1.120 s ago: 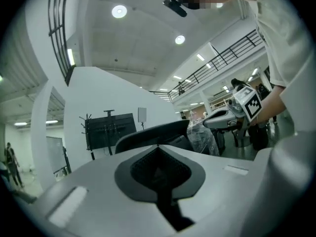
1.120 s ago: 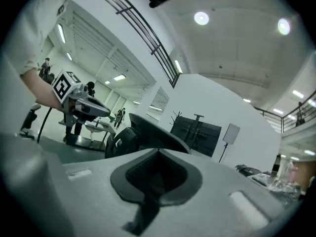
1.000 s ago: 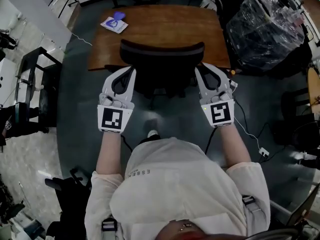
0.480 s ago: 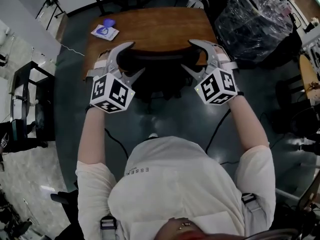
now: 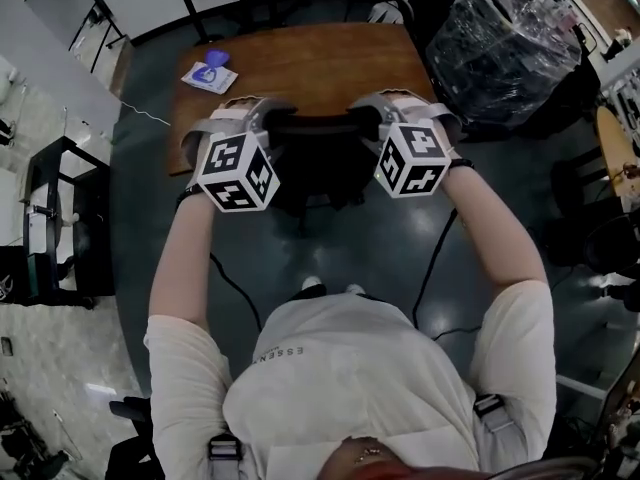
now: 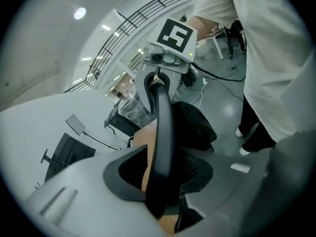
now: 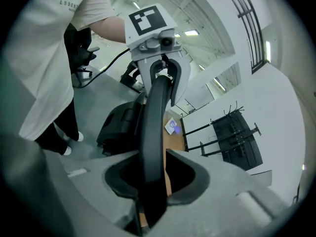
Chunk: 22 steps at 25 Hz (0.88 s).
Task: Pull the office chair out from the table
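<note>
Both arms reach forward. The left gripper [image 5: 258, 120] and the right gripper [image 5: 388, 114] have just been closing, each pinching the chair back [image 5: 318, 126].

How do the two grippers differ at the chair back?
The left gripper sits at the left end of the chair back, the right gripper at its right end. The left cube and right cube show different marker patterns. Shared: both have just been closing, with the top rim clamped between their jaws.

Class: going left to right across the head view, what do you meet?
Black stand, left gripper, chair backrest, right gripper, plastic-wrapped bundle. Both grippers' jaws have just been closing, backrest between them.
</note>
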### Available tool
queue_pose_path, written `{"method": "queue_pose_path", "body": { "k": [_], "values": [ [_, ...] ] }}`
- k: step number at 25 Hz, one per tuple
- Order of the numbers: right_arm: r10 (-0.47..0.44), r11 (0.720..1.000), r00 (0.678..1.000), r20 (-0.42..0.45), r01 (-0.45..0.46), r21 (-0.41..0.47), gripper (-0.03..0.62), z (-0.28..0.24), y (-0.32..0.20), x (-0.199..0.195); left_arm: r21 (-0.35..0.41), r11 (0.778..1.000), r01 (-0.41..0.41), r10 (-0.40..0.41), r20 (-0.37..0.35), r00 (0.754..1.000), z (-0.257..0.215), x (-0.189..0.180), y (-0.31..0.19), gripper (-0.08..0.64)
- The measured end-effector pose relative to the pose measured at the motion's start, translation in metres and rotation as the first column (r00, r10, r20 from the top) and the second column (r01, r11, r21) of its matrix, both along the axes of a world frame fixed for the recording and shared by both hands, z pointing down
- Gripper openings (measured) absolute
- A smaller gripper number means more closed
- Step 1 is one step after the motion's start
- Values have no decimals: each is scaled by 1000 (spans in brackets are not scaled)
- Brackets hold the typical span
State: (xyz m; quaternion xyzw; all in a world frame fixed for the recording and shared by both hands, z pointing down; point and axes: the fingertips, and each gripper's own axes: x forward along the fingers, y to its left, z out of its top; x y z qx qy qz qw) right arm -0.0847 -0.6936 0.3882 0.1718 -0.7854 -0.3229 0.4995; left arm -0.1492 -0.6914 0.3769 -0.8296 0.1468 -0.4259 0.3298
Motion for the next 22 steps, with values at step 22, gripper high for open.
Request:
{"method": "queue_pose_path", "body": {
  "k": [22],
  "values": [
    [-101, 976, 993, -53, 110, 189, 6, -2, 50, 12, 139, 990, -5, -8, 91, 996, 2, 10, 52, 78]
  ]
}}
